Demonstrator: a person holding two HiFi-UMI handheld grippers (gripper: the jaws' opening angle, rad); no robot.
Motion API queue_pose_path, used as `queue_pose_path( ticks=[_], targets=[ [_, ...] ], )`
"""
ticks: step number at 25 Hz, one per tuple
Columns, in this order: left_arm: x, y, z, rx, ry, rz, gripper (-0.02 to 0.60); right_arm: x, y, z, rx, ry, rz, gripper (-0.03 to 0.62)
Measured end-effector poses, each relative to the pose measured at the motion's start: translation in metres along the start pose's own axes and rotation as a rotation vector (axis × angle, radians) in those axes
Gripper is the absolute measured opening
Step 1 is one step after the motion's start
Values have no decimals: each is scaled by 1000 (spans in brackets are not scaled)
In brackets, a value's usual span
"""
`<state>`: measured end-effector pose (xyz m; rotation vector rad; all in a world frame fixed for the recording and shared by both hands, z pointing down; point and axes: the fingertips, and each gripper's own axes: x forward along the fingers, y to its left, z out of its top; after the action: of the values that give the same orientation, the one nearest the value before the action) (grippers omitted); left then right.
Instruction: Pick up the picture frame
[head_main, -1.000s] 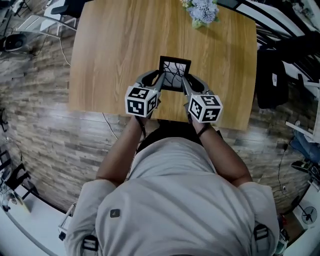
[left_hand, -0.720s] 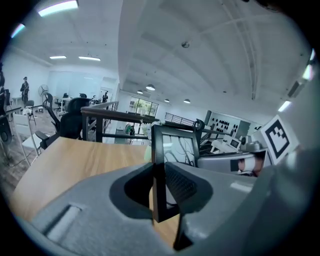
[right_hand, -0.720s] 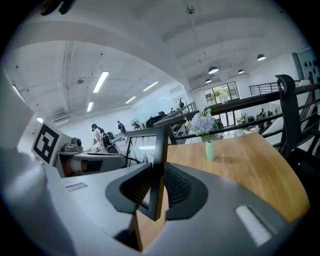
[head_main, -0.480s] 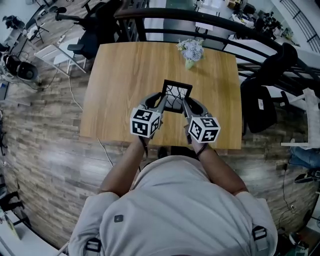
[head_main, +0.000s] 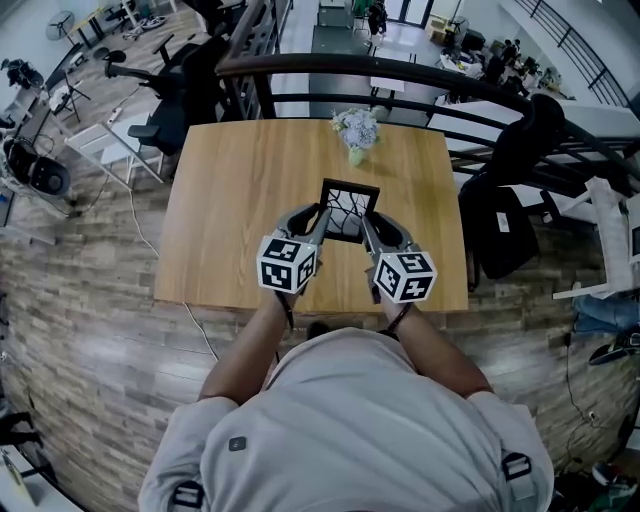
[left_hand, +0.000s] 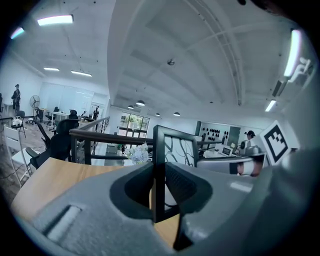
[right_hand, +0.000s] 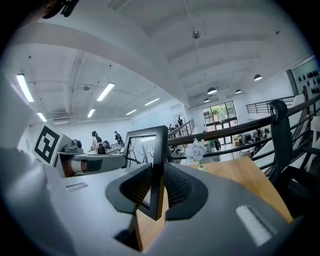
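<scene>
The left gripper (head_main: 319, 213) is seen with its fingers clamped on the left edge of the picture frame (head_main: 349, 208), the right gripper (head_main: 366, 222) on its right edge. The frame is held upright between them, over the wooden surface (head_main: 230, 200). Farther off, a vase of pale flowers (head_main: 356, 130) is seen near the far edge.

- The head view looks steeply down from above the person's shoulders onto the table (head_main: 220, 220).
- The left gripper view rides close behind the left gripper (left_hand: 159, 180), facing nearly level across the table toward the railing (left_hand: 95, 134).
- The right gripper view sits likewise behind the right gripper (right_hand: 158, 182).
- All three share the picture frame (head_main: 349, 203) and the flowers (head_main: 356, 128); each gripper view catches the other gripper.
</scene>
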<state>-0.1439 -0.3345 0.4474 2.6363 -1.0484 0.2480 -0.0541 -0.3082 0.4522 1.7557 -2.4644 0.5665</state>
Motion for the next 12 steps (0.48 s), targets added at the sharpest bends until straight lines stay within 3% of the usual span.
queue_pose_path(
  ticks=[6, 12],
  targets=[
    [9, -32, 16, 17, -31, 39, 75, -23, -21, 18, -18, -29, 35, 81],
    [33, -91, 21, 8, -45, 84, 75, -62, -68, 35, -36, -35, 78, 80]
  ],
)
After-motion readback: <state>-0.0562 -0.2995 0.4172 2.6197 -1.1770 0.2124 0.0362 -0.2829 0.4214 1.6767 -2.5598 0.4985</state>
